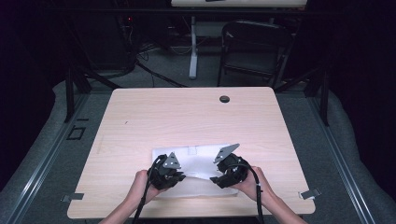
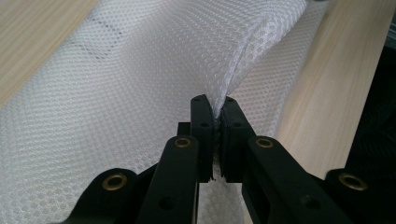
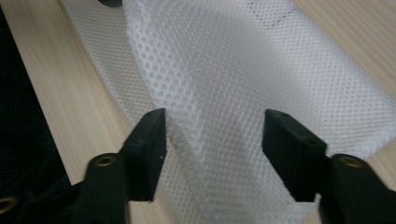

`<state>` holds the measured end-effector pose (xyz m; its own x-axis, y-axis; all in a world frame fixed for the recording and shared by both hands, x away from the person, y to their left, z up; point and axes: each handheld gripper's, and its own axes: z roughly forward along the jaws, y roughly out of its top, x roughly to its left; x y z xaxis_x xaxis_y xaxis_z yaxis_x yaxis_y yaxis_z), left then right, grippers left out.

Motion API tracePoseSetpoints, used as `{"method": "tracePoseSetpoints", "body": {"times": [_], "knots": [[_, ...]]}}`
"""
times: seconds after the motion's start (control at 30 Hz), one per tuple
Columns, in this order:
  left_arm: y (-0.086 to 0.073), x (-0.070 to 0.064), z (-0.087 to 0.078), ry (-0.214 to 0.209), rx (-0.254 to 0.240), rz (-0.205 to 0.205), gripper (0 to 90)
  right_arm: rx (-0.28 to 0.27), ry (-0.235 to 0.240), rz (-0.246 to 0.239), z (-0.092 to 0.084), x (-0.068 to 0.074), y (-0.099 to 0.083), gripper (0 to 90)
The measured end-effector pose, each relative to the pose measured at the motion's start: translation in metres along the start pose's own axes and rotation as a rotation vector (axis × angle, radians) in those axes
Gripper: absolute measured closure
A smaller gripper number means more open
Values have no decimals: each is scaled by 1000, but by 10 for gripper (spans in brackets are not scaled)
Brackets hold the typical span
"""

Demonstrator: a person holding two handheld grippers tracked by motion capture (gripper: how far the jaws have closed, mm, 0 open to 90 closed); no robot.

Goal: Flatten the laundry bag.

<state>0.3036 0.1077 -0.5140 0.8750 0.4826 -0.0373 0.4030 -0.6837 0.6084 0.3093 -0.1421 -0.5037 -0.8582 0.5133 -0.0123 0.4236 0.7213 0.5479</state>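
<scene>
From up high, a white mesh bag [image 1: 196,169] lies on the near side of the table [image 1: 187,116], with the left gripper [image 1: 180,177] and the right gripper [image 1: 215,178] at its raised middle fold. In the left gripper view, the jaws are pinched tight on a ridge of the bag (the mesh stands up between them). In the right gripper view, the jaws stand apart with mesh between them but not pressed, so I think the step is changing the grip, and next the right one must close on the mesh.

Evenly lit from overhead across the pale wooden tabletop [image 1: 187,116]; surroundings dark. Soft shadows under the white mesh fabric [image 2: 116,102]. Slight blur at lower frame edges in gripper views.
</scene>
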Motion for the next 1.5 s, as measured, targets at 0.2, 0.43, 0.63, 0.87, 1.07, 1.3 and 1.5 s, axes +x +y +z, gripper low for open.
{"method": "tracePoseSetpoints", "body": {"times": [0.2, 0.43, 0.63, 0.87, 1.07, 1.3, 1.5], "knots": [[12, 8, -7, -6, -23, -16, 869, 8, -54, -18, -1, 4, -3, 502], [13, 6, -10, 12, -28, -12, 867, -25, -66, -34, -15, -2, -5, 757], [8, 3, -11, 11, -31, -14, 843, -24, -48, -38, -15, 1, -2, 874], [0, 0, -13, -1, -20, -29, 586, -35, -12, -12, -22, 2, 0, 879], [-13, -3, -21, 35, -16, -40, 395, -51, -8, 9, -26, 3, 0, 879], [-25, 5, -29, 101, 13, -86, 316, -73, -10, 32, -33, 0, 0, 879], [-25, 6, -25, 141, 6, -65, 459, -94, 7, 54, -37, -6, 2, 879]]}}
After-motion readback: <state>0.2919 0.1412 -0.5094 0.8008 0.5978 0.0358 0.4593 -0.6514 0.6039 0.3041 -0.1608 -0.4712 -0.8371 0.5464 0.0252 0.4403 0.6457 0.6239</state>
